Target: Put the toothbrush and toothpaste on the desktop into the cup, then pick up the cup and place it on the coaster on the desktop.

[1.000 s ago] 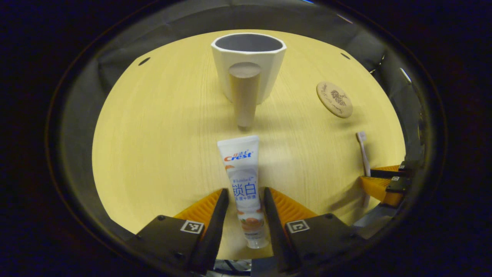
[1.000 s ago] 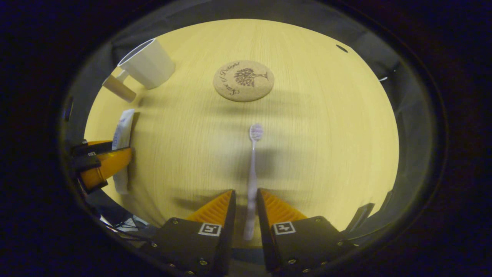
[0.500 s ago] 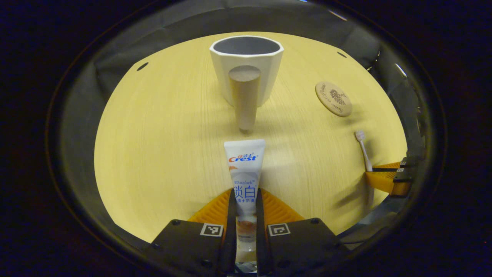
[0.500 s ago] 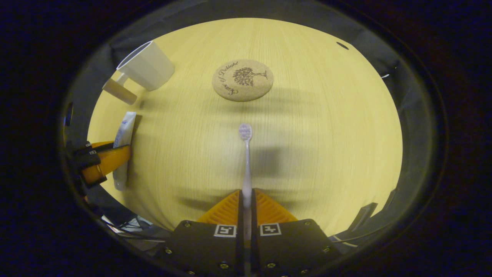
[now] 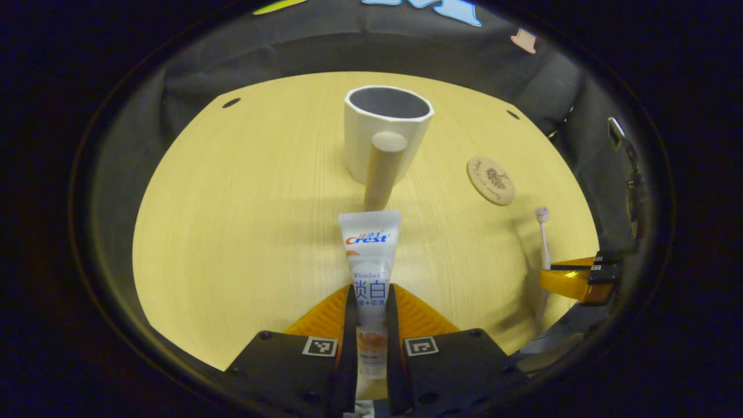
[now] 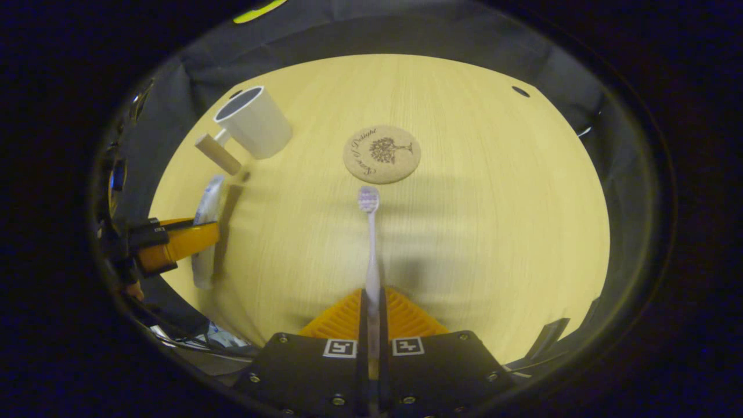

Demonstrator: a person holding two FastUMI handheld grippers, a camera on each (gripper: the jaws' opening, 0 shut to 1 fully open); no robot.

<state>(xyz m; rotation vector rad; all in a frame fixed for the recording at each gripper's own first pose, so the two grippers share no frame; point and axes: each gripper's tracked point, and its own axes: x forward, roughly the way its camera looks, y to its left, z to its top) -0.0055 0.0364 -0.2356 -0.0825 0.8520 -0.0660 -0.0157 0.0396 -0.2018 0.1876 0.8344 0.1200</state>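
Left claw [image 5: 368, 302] clamps the toothpaste [image 5: 370, 267]; right claw [image 6: 372, 305] clamps the toothbrush [image 6: 370, 244].

The left gripper [image 5: 368, 313] has two black blocks at the bottom, and each block has a small white square with a black pattern on it. Its fingers [image 5: 418, 307] are orange with little ridges and thin black inner edges. The right gripper [image 6: 372, 310] looks the same, with round silver screws along its black blocks. Thin cables hang beside it.
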